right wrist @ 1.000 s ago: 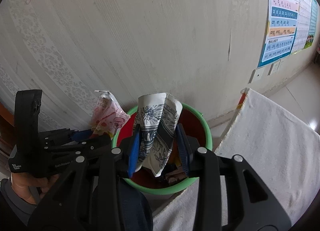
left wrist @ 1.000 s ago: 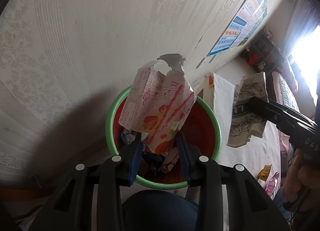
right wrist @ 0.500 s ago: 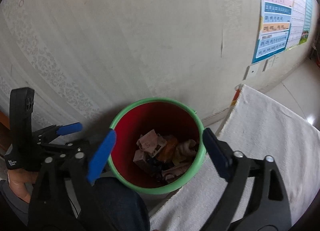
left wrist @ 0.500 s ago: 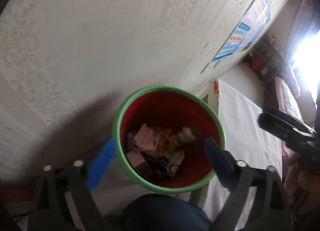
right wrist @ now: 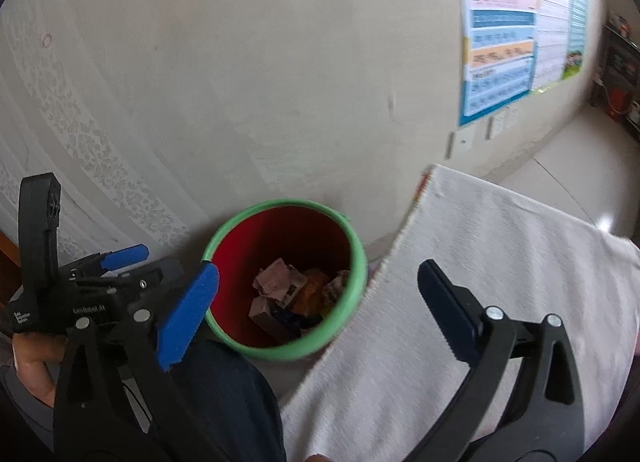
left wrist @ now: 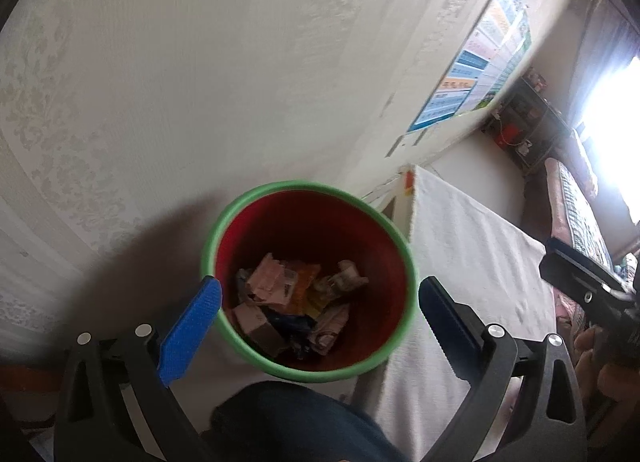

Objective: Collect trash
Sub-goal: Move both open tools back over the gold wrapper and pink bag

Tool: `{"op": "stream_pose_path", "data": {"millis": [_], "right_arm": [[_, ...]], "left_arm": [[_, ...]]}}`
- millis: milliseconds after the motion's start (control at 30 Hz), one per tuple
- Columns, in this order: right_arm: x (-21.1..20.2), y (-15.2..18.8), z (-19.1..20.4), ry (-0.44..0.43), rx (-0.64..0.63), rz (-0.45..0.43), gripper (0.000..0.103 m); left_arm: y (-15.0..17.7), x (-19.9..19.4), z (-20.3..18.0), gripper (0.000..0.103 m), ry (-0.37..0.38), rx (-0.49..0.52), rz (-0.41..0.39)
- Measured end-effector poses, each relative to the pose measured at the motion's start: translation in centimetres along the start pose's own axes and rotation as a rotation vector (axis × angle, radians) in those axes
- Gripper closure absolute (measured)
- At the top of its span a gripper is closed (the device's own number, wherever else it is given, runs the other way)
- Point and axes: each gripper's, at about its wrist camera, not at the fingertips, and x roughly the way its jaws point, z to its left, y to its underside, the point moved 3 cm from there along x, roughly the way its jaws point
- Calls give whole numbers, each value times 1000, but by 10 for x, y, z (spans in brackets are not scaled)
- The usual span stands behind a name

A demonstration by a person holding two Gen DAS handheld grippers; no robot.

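A red bin with a green rim (left wrist: pixel 304 185) (right wrist: pixel 280 203) stands on the floor against the wall. Crumpled wrappers and small cartons (left wrist: pixel 280 286) (right wrist: pixel 280 286) lie in its bottom. My left gripper (left wrist: pixel 318 282) hangs above the bin, its jaws opening wide, with nothing between them. My right gripper (right wrist: pixel 318 266) hovers over the bin's right side and the cloth edge, its jaws opening too, also empty. In the right wrist view, one of the left gripper's blue fingers (right wrist: pixel 124 254) shows at the left, held in a hand.
A white cloth-covered surface (left wrist: pixel 480 262) (right wrist: pixel 500 262) butts against the bin's right side. A patterned wall rises behind, with a poster (right wrist: pixel 500 41) on it. A knee in dark trousers (left wrist: pixel 288 418) sits just in front of the bin. Shelves (left wrist: pixel 528 121) stand far right.
Both grippers opened and let go: the pink wrapper and the black-and-white paper are gone from the jaws. Both grippers drew back from the bin, the right one shifting over the cloth.
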Motion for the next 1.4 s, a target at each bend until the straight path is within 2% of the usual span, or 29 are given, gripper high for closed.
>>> {"op": "stream_pose_path", "data": {"millis": [300,733,1033,1400], "right_arm": [[-63,53,-60,87,104,-21,5],[-149,123,-146,238,269,-80,5],[-174,167,-195,315,373,-57,5],[-176,197,-222,340,432,-6,5]], "left_arm": [[22,3,-75,8,83,59,18],[60,0,-186,8,184,256,49],[84,11,-249,8,236,386,100],[108,34,-286,8,240,454,172]]}}
